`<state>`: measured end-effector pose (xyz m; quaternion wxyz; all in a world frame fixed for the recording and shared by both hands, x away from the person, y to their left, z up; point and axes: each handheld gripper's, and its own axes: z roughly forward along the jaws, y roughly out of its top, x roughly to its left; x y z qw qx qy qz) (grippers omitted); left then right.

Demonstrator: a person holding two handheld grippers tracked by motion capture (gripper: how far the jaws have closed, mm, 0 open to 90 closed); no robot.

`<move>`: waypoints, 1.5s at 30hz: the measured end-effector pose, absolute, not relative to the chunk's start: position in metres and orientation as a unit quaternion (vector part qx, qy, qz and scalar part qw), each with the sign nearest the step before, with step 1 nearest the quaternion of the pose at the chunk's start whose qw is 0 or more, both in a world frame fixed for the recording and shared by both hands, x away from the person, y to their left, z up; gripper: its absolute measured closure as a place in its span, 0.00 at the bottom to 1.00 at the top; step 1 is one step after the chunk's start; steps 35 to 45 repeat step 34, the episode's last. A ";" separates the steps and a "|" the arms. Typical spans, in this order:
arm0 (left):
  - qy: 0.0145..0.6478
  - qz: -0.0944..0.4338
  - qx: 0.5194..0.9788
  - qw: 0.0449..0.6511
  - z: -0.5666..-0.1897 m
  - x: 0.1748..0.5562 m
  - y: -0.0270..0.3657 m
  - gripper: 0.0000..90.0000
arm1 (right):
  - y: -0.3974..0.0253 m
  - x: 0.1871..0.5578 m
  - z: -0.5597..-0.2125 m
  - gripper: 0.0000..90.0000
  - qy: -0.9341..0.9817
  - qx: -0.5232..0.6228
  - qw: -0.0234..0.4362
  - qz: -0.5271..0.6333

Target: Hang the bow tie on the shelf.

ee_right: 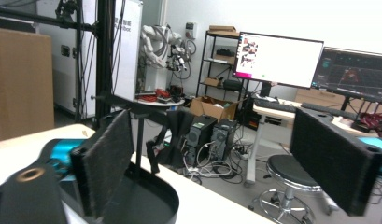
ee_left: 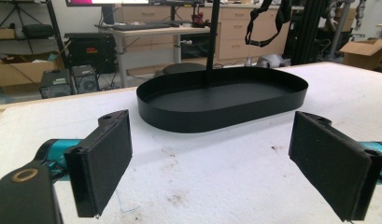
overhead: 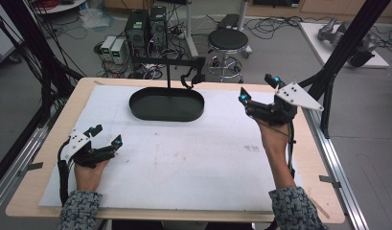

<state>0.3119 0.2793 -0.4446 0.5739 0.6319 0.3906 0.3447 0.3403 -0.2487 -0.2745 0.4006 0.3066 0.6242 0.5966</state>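
Observation:
A black oval tray [overhead: 167, 106] lies on the white mat at the table's far middle, with a thin black post [overhead: 168, 76] rising from its back rim and a hook-like piece [overhead: 187, 80] hanging off the crossbar. My left gripper [overhead: 106, 135] rests low at the near left, open, nothing between its pads [ee_left: 102, 165]; the tray [ee_left: 221, 100] lies straight ahead of it. My right gripper [overhead: 259, 88] is raised at the far right, open and empty, its pads [ee_right: 107, 158] angled toward the tray's right end [ee_right: 137, 203].
A white mat [overhead: 184, 158] covers most of the wooden table [overhead: 21, 201]. Black frame struts [overhead: 342, 48] rise at the right and left edges. Beyond the far edge are a stool [overhead: 227, 40], computer towers [overhead: 145, 26] and cables on the floor.

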 end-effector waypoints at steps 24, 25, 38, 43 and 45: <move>0.392 0.342 0.637 0.569 -0.446 0.312 0.278 0.15 | -0.277 0.267 -0.395 0.13 0.645 0.324 0.378 0.580; 0.393 0.342 0.637 0.569 -0.446 0.312 0.278 0.15 | -0.278 0.267 -0.399 0.13 0.648 0.328 0.378 0.574; 0.393 0.342 0.636 0.570 -0.446 0.312 0.279 0.15 | -0.279 0.265 -0.414 0.13 0.654 0.345 0.368 0.564; 0.393 0.342 0.636 0.570 -0.446 0.312 0.279 0.15 | -0.279 0.265 -0.414 0.13 0.654 0.345 0.368 0.564; 0.393 0.342 0.636 0.570 -0.446 0.312 0.279 0.15 | -0.279 0.265 -0.414 0.13 0.654 0.345 0.368 0.564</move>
